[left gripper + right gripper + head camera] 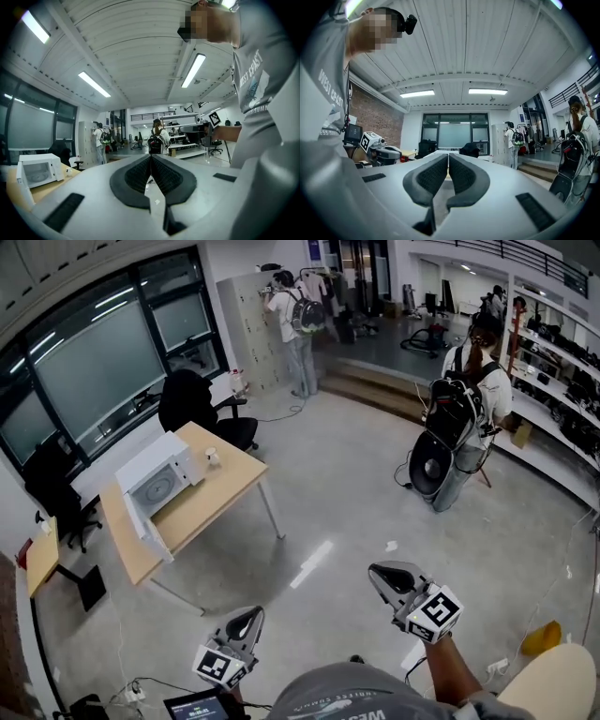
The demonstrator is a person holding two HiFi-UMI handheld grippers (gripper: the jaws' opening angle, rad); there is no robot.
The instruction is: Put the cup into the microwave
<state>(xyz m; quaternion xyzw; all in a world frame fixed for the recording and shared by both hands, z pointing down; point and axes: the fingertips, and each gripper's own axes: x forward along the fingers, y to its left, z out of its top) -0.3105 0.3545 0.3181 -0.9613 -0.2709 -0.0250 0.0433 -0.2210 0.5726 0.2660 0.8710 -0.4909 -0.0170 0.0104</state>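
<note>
You are holding both grippers low in the frame, well apart from the desk [208, 495] at the left. The left gripper [253, 613] is keeping its fingers closed on nothing, and the right gripper [376, 570] is pressing its fingers together, also empty. The cup [213, 457] is standing on the desk just right of the white microwave [155, 479], whose door is hanging open. A stretch of floor [319, 521] is lying between your grippers and the desk. A black chair [192, 401] is sitting behind the desk, and a person with a backpack [466, 409] is standing at the right.
</note>
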